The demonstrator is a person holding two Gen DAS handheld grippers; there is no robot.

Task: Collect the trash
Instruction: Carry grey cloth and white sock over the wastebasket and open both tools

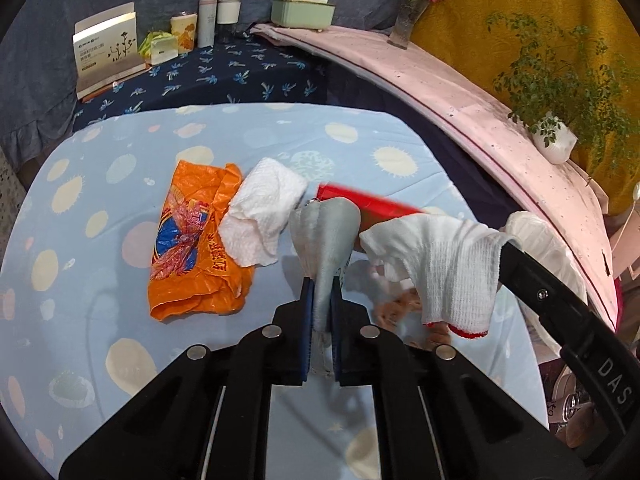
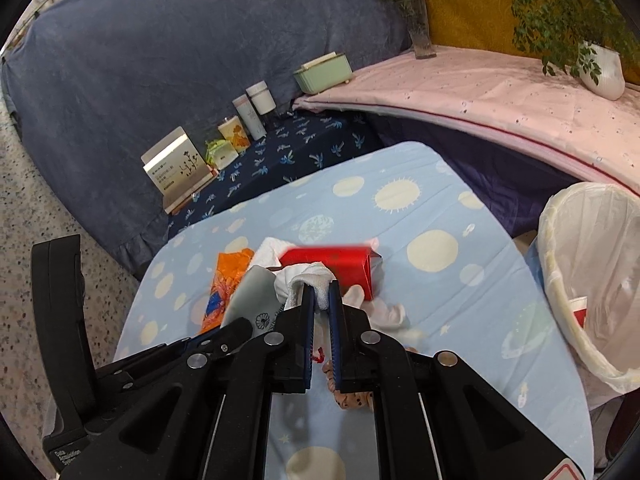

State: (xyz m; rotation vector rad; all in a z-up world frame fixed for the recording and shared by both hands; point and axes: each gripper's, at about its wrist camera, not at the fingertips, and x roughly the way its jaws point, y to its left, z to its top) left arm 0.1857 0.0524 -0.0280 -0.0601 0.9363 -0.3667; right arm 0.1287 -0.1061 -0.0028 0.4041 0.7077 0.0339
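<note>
My left gripper (image 1: 320,294) is shut on the neck of a silvery grey pouch (image 1: 326,236), which hangs above the blue spotted tablecloth (image 1: 120,184). To its right, my right gripper (image 2: 320,294) is shut on a white knit glove (image 2: 310,276) with a red cuff; the glove (image 1: 444,264) droops from the jaws. Behind both lies a red box (image 2: 340,266). An orange plastic bag (image 1: 188,248) and a crumpled white paper towel (image 1: 262,216) rest on the cloth to the left. A bin lined with a white bag (image 2: 592,272) stands off the table's right edge.
A small brown spotted item (image 2: 352,398) and a white scrap (image 2: 390,312) lie under the right gripper. At the back stand a card box (image 1: 106,50), cups and tubes (image 1: 208,20) and a green container (image 1: 302,12). A pink ledge (image 1: 480,104) carries a vase and a potted plant (image 1: 554,140).
</note>
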